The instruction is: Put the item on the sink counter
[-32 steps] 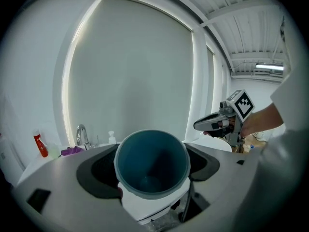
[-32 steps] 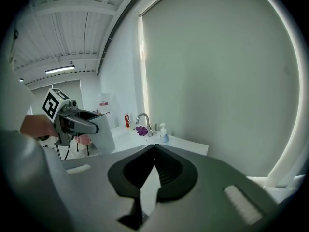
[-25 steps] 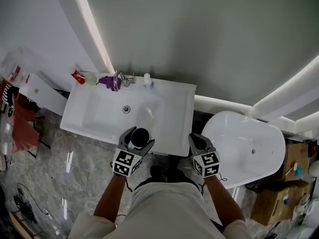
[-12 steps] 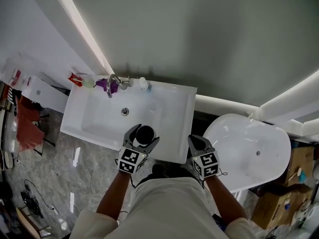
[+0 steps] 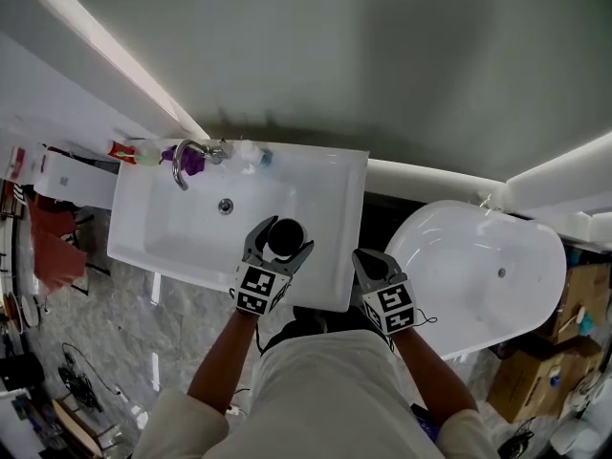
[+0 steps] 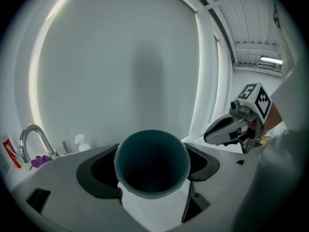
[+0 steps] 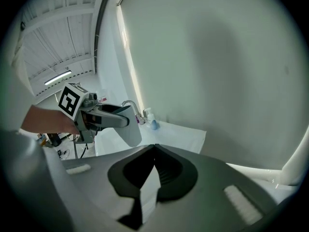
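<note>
My left gripper [image 5: 278,244] is shut on a cup [image 5: 285,236], white outside and dark teal inside, held upright with its mouth up. The cup hangs over the right part of the white sink [image 5: 133,249], near the flat counter strip [image 5: 339,208]. In the left gripper view the cup [image 6: 152,162] fills the space between the jaws. My right gripper [image 5: 367,260] hovers at the sink's front right corner, shut with nothing in it; its jaws meet at the tip [image 7: 154,147]. From the right gripper view the left gripper [image 7: 103,116] and the cup [image 7: 128,133] show at the left.
A chrome faucet [image 5: 182,162] stands at the sink's back edge, with a purple item [image 5: 192,160], a small pump bottle [image 5: 251,155] and a red tube [image 5: 121,148] beside it. A white bathtub [image 5: 483,266] lies to the right. Cardboard boxes [image 5: 564,323] stand at the far right.
The left gripper has carried the cup forward from the sink's front edge to farther over it. The right gripper stayed beside it, still shut.
</note>
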A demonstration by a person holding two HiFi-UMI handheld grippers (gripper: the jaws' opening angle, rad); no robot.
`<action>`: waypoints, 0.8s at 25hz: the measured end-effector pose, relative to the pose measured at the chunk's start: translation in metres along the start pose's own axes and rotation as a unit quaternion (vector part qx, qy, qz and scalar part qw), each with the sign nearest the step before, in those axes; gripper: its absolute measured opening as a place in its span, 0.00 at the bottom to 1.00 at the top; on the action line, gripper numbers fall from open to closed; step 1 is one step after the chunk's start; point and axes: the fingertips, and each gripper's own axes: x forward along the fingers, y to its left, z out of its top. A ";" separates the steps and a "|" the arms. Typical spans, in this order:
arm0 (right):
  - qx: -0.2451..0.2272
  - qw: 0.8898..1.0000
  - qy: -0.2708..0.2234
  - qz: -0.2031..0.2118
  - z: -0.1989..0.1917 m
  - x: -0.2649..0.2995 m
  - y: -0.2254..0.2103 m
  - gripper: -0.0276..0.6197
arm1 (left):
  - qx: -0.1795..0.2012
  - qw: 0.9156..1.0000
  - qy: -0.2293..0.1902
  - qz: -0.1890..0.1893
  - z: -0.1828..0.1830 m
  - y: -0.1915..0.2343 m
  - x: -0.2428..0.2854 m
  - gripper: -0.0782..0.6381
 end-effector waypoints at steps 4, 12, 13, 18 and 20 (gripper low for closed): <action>0.008 1.000 0.006 0.000 -0.004 0.008 -0.014 0.06 | 0.004 1.000 0.025 -0.006 -0.014 -0.001 0.032 0.65; 0.026 1.000 0.011 -0.008 -0.011 0.022 -0.037 0.06 | 0.004 0.999 0.040 -0.007 -0.038 0.002 0.092 0.65; 0.029 0.999 0.012 -0.009 -0.012 0.024 -0.039 0.06 | 0.006 0.999 0.042 -0.009 -0.042 0.002 0.098 0.65; 0.040 0.999 0.019 -0.011 -0.021 0.031 -0.048 0.06 | 0.023 0.999 0.047 -0.015 -0.054 -0.002 0.126 0.65; 0.043 0.999 0.022 -0.011 -0.024 0.032 -0.051 0.06 | 0.029 0.998 0.045 -0.016 -0.058 -0.004 0.136 0.65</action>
